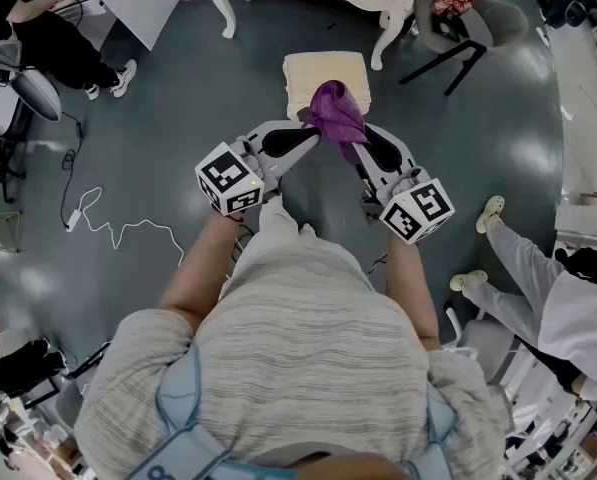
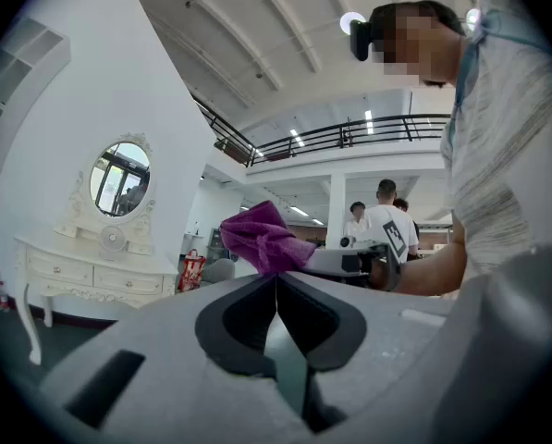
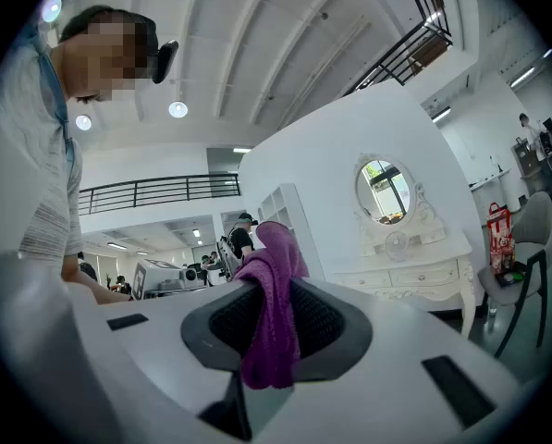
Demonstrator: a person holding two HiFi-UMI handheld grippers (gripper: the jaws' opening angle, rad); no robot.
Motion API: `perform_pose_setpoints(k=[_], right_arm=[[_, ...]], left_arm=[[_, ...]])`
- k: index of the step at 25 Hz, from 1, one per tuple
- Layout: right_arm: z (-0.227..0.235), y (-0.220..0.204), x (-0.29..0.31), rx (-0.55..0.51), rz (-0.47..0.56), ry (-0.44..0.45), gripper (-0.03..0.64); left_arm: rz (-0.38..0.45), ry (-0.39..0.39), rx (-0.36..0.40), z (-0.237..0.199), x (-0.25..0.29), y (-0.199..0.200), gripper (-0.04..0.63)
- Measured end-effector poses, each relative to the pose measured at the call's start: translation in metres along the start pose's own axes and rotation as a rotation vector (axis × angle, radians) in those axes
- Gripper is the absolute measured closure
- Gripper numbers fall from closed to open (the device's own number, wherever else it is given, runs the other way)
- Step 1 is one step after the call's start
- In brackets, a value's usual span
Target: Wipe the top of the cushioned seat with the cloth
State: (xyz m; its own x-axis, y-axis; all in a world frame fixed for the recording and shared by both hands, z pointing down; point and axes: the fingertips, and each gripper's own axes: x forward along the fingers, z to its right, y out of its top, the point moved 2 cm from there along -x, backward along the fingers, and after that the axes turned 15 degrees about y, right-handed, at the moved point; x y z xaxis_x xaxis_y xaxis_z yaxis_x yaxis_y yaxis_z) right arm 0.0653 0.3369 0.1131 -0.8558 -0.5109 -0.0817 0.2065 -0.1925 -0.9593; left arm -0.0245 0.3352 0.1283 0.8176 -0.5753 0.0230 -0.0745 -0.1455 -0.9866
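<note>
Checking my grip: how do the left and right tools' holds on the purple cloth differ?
The left tool pinches the cloth at its tips only; right tool has it running deep between the jaws. Cloth bunches beyond the left tool, hangs inside the right tool. Both grip it.

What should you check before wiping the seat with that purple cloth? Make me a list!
1. Left claw shut on the cloth: ok, its tips pinch one end.
2. Right claw shut on the cloth: ok, the cloth hangs down between its jaws.
3. Cloth over the seat: ok, in the head view it sits above the near edge.
4. Cloth touching the seat: not ok, it looks held up in the air, not yet down.
5. Cloth spread flat for wiping: not ok, it is bunched in a lump.
6. Seat top free of other things: ok where it shows; the cloth hides the near edge.
</note>
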Motion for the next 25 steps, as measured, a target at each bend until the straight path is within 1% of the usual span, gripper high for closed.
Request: perform_pose_setpoints(k=[6, 16, 25], right_arm=[[0.0, 0.001, 0.003, -0.018, -0.018, 0.017, 0.541], [0.006, -0.001, 0.009, -0.007, -0.01, 0.006, 0.541], [0.02, 0.005, 0.017, 0.007, 0.02, 0.01, 0.54]], left_arm=[[-0.002, 0.006, 0.0, -0.003, -0.001, 0.0, 0.581], [-0.017, -0.012, 0.001, -0.006, 0.001, -0.003, 0.581], [-0.019, -0.009, -0.012, -0.019, 0.011, -0.003, 0.581]])
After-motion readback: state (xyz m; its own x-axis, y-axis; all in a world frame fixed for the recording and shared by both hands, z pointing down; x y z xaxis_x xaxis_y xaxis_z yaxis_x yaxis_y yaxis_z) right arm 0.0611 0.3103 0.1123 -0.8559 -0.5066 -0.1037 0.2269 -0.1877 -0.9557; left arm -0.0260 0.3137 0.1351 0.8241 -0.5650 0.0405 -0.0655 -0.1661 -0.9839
